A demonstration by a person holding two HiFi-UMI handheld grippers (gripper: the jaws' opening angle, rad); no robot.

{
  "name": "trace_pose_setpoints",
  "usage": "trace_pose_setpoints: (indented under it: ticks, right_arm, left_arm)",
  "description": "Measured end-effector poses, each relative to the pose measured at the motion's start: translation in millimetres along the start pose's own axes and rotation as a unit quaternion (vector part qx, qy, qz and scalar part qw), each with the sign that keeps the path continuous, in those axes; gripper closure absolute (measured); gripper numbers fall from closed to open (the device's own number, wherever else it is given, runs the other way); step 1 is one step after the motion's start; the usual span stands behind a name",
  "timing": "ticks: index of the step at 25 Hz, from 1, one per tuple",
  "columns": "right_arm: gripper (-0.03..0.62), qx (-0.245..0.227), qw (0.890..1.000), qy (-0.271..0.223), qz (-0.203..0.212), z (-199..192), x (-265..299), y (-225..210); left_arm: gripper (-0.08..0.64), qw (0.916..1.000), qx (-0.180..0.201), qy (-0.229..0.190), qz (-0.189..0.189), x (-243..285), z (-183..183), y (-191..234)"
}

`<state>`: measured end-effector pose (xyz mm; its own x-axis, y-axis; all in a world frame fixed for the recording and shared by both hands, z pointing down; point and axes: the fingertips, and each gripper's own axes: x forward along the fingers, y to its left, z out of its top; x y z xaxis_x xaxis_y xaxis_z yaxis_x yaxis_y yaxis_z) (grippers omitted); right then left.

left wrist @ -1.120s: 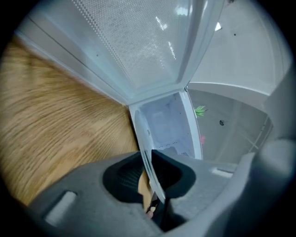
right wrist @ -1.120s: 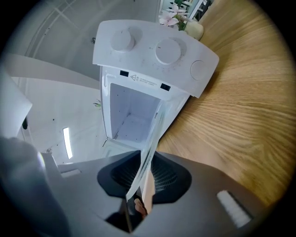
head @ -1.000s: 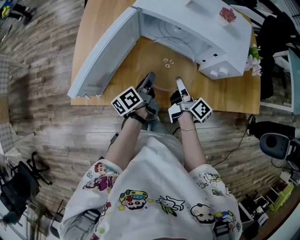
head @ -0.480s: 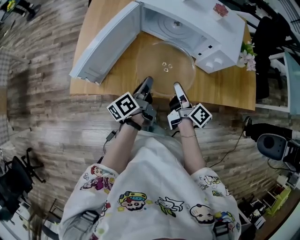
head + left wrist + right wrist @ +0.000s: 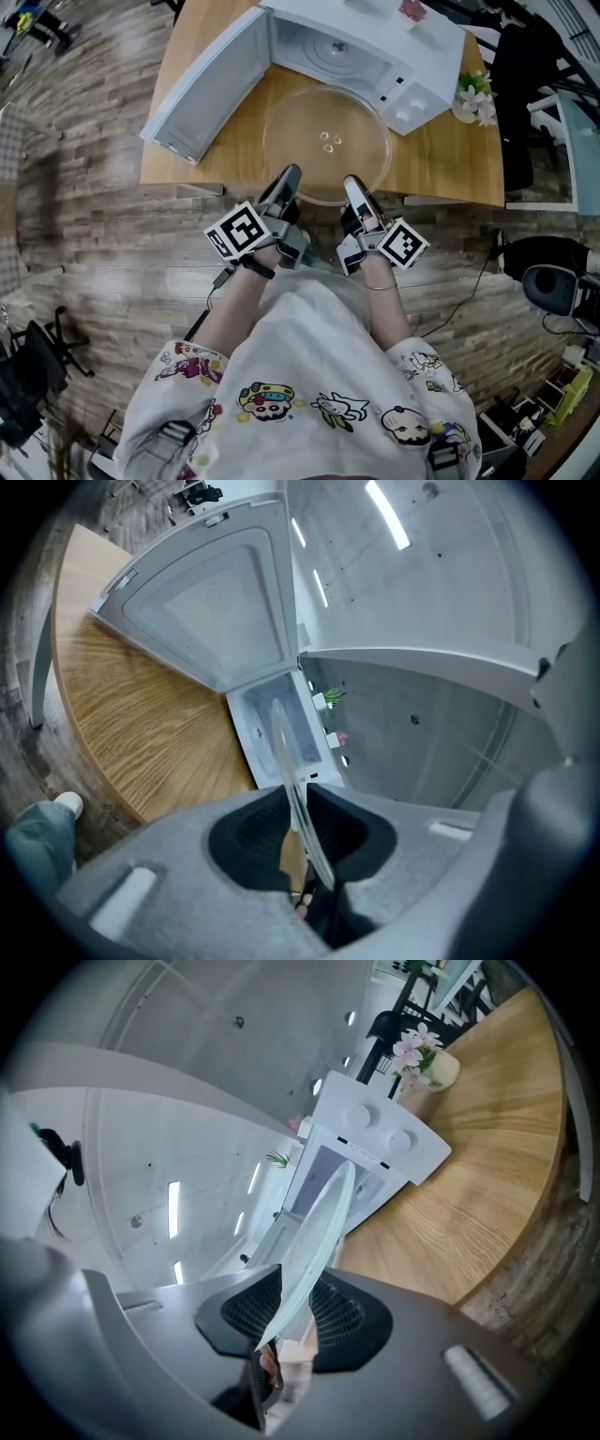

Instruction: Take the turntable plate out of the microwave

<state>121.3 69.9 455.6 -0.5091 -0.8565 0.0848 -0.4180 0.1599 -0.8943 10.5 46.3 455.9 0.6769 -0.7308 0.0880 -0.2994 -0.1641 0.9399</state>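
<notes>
1. Microwave door (image 5: 202,89): upper left of the head view, swung wide open; it fills the top of the left gripper view too (image 5: 216,602).
2. Left gripper (image 5: 289,175): lower centre-left, marker cube just below it. In its own view (image 5: 298,808) the jaws are nearly together and clamp the plate's glass rim, which runs edge-on between the dark pads (image 5: 246,841).
3. Turntable plate (image 5: 326,141): clear glass, centre frame, fully out of the oven and over the wooden table (image 5: 441,159), just below the open cavity. Its near rim sits at the table's near edge, where both grippers take it. Seen edge-on in both gripper views (image 5: 279,738) (image 5: 323,1218).
4. Right gripper (image 5: 353,185): right of centre, beside the left one, not touching it. In its own view (image 5: 295,1312) the jaws have just been opening somewhat, w/ the rim slanting between them, and the pads (image 5: 352,1314) are on the glass.
5. Microwave (image 5: 375,37): top centre-right, cavity open.
6. Flowers (image 5: 473,94): pink, at the table's right end, just right of the microwave (image 5: 417,1054).
</notes>
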Motion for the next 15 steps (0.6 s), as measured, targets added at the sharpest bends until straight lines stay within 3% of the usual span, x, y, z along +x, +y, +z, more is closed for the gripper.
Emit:
trace_pose_setpoints:
  ticks: [6,15]
  right_arm:
    - [0.479,-0.062,0.998,0.012,-0.001,-1.3,-31.8,20.7]
    - [0.474,-0.094,0.995,0.016,0.005,-4.6,-40.9,49.9]
  left_arm:
    - [0.503,0.9993,0.025,0.017,-0.022,-20.3,-17.4,-25.1]
    - [0.499,0.9975,0.045,0.031,-0.045,-35.0,-11.5,-47.4]
